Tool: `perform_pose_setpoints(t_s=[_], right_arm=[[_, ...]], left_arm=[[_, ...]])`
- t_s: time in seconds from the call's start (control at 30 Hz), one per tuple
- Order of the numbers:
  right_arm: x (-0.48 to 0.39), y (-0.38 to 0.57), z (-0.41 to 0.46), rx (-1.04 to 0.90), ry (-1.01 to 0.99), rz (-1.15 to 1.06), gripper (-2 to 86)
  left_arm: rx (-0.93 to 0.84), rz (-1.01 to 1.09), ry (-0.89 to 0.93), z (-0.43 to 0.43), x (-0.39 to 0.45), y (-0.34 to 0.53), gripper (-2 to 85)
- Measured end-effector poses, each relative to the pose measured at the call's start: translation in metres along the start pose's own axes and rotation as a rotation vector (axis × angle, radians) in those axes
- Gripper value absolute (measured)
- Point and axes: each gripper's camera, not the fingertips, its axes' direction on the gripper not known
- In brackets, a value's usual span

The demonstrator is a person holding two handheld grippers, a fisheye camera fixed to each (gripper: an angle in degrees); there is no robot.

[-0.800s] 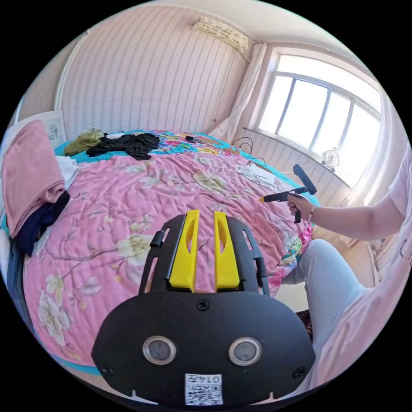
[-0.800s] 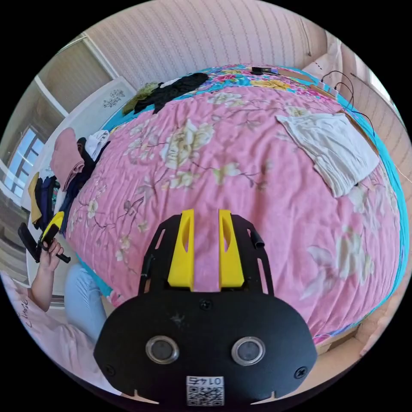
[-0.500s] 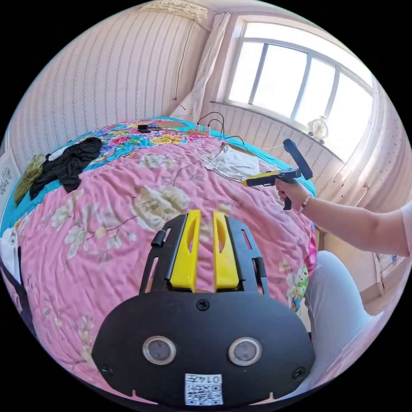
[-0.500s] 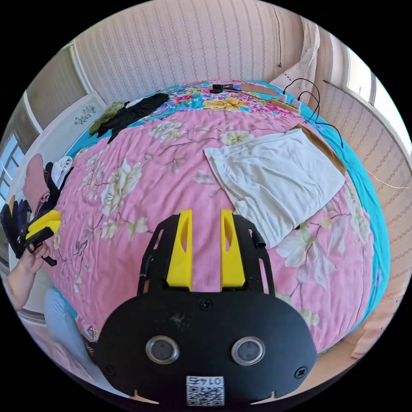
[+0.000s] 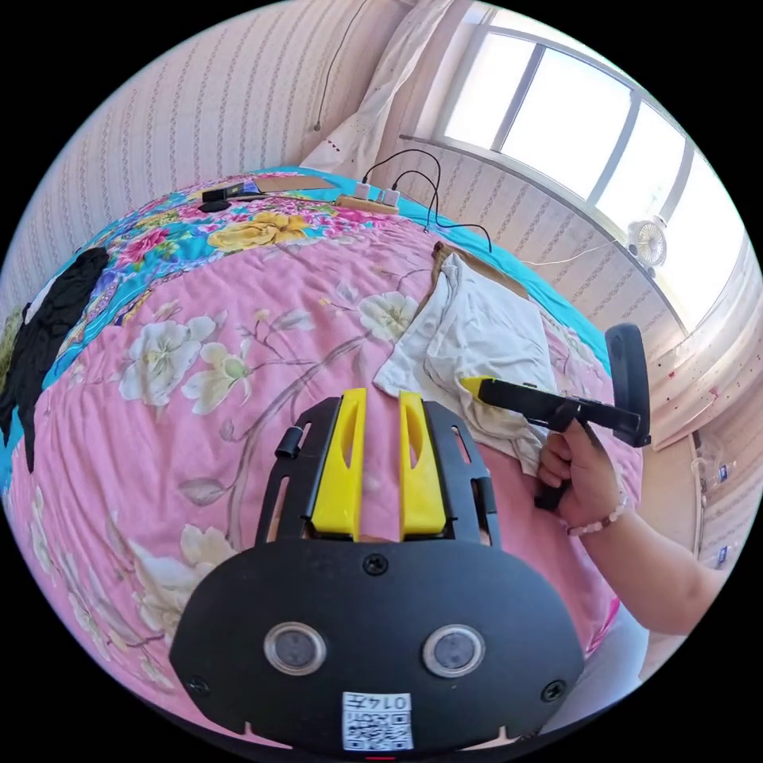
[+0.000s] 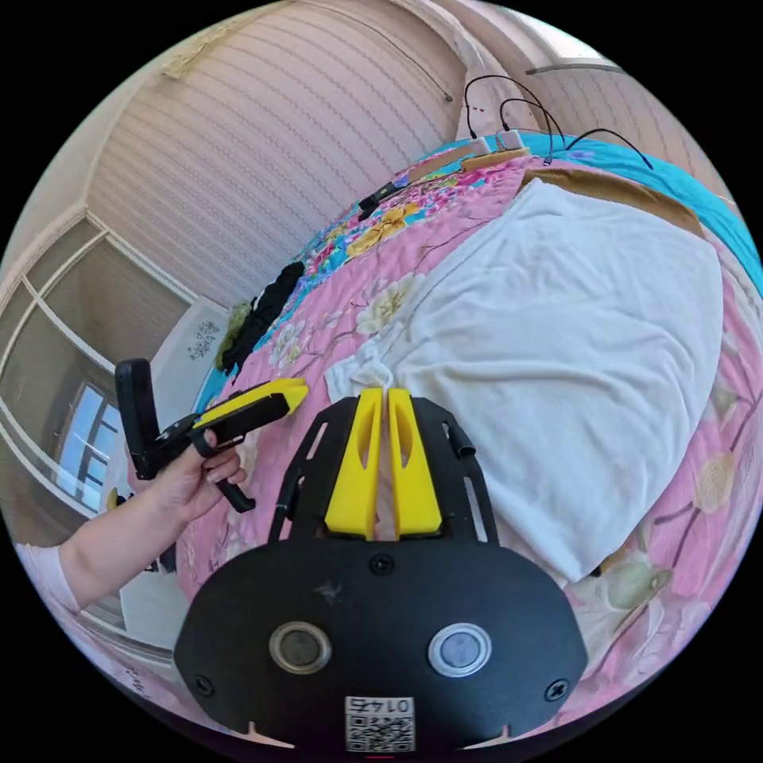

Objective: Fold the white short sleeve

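White short sleeve [image 5: 477,342] lies on the pink floral bedspread [image 5: 199,397] in the left gripper view, just beyond and right of the left gripper [image 5: 380,393], whose jaws stand apart over bare bedspread. The right gripper [image 5: 475,387] reaches onto the garment's near edge. In the right gripper view, the right gripper [image 6: 386,391] is clenched on the garment's [image 6: 572,334] bunched corner; the left gripper [image 6: 296,387] hovers beside it, apart.

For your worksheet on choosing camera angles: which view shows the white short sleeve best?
The right gripper view: the white short sleeve spreads broad and close across the pink bedspread. In the left gripper view it lies smaller and rumpled, with the right tongs covering part of it.
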Motion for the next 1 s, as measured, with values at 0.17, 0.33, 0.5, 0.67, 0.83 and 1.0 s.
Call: perform_pose_setpoints(t_s=[0.17,0.33,0.5,0.67,0.83,1.0], right_arm=[[0.022,0.012,-0.065,0.131,-0.136,0.057,0.5],[0.025,0.027,-0.133,0.201,-0.230,0.063,0.3],[-0.017,0.075,-0.283,0.344,-0.281,-0.052,0.2],[-0.070,0.136,-0.424,0.440,-0.314,-0.131,0.1],[-0.119,0.210,-0.507,0.359,-0.351,-0.175,0.1],[-0.141,0.275,-0.537,0.222,-0.515,-0.093,0.0]], left_arm=[[-0.087,-0.024,-0.017,0.025,0.006,-0.014,5.4],[0.002,-0.037,0.097,-0.015,0.010,-0.002,-0.7],[0.140,-0.055,0.241,-0.122,0.001,0.044,-1.0],[0.293,-0.069,0.263,-0.255,-0.003,0.139,-1.0],[0.435,-0.201,0.296,-0.398,-0.014,0.293,-1.0],[0.571,-0.348,0.204,-0.531,0.009,0.458,-1.0]])
